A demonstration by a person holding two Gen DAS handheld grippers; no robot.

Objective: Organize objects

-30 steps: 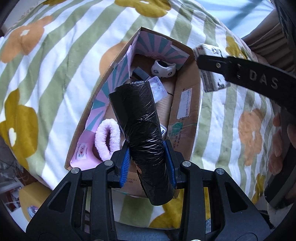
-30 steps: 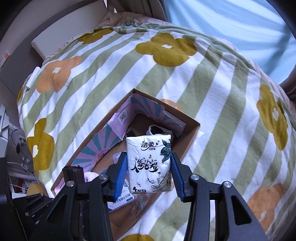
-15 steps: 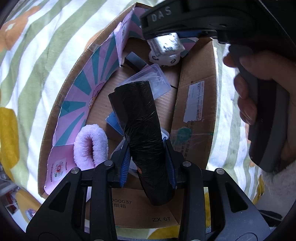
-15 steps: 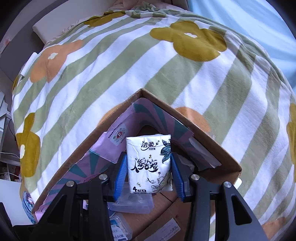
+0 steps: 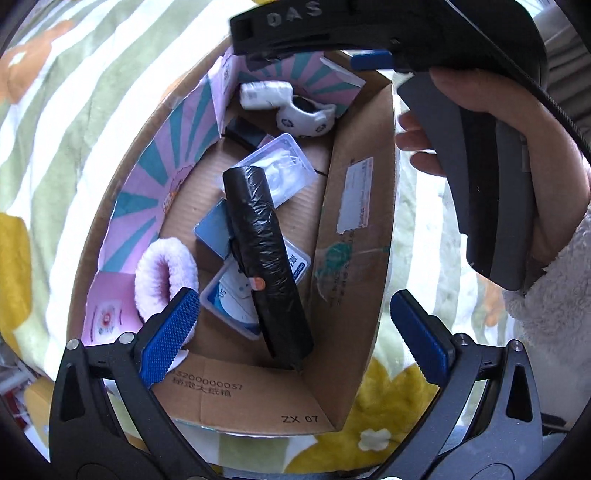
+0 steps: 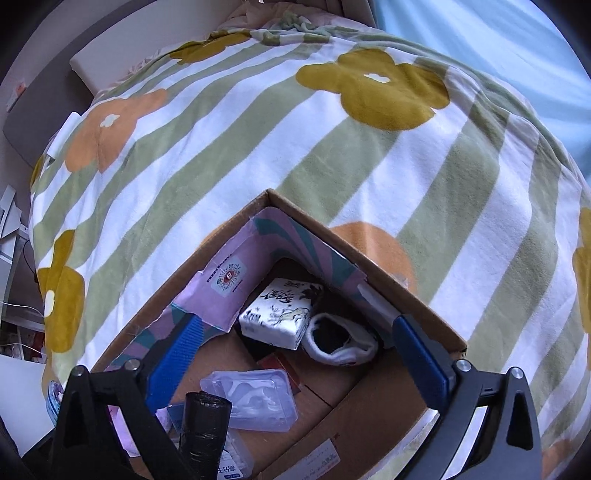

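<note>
Both tongs hang wide and empty over the box [image 5: 354, 258] on the bed's striped flower blanket [image 6: 258, 147]. The left tongs [image 5: 295, 321] gape above the black roll [image 5: 264, 254], which leans inside the box across a blue-and-white packet [image 5: 236, 299] – beside it a pink fluffy ring [image 5: 162, 269]. The right tongs [image 6: 295, 354] stand open over the far corner, where the tissue pack [image 6: 280, 314] lies against the pink-and-teal lining, touching a white sock [image 6: 340, 343]. A clear case [image 6: 251, 398] lies nearer. The box flap reads "ZX 07"; the right tool's arm [image 5: 295, 18] reads "DAS".
</note>
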